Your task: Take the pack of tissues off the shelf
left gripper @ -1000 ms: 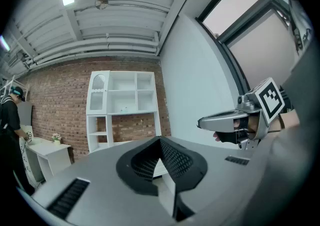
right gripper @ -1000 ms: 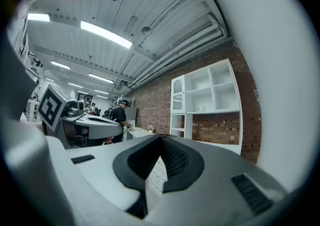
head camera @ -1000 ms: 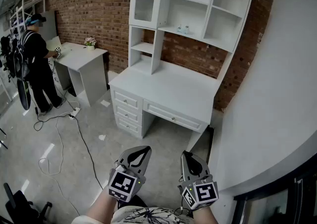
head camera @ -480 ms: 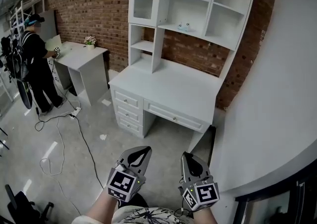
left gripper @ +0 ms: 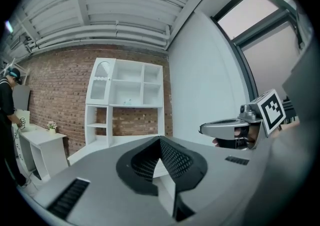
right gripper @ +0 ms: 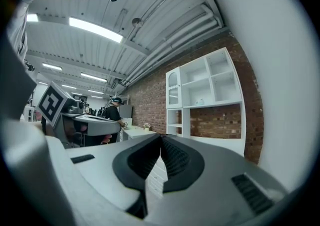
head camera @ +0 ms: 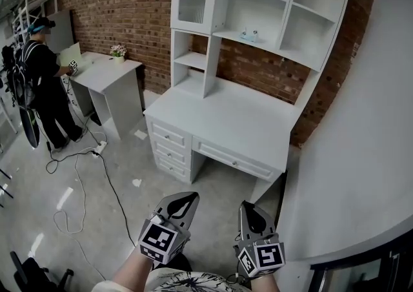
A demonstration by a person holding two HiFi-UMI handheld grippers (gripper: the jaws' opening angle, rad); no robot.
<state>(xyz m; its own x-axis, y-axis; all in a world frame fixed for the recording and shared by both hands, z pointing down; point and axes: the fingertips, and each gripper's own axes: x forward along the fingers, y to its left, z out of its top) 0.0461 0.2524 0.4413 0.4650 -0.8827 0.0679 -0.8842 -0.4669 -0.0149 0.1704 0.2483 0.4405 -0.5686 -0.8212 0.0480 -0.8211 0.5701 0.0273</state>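
High at 12 o'clock in the head view, well apart from both grippers, the pack of tissues (head camera: 249,35) sits as a small pale shape on the middle shelf (head camera: 284,51) of a white hutch (head camera: 264,8). Left gripper (head camera: 186,199) and right gripper (head camera: 248,209) hang low at 6 o'clock, each with jaws pressed together on nothing. From the right gripper the pack lies almost dead ahead; from the left, toward 1 o'clock. The right one looks better lined up. The pack's long axis is too small to tell.

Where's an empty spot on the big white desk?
The desk top below the shelves is bare, as are the right cubbies. The middle shelf holds the tissue pack. The side desk with flowers is busier.
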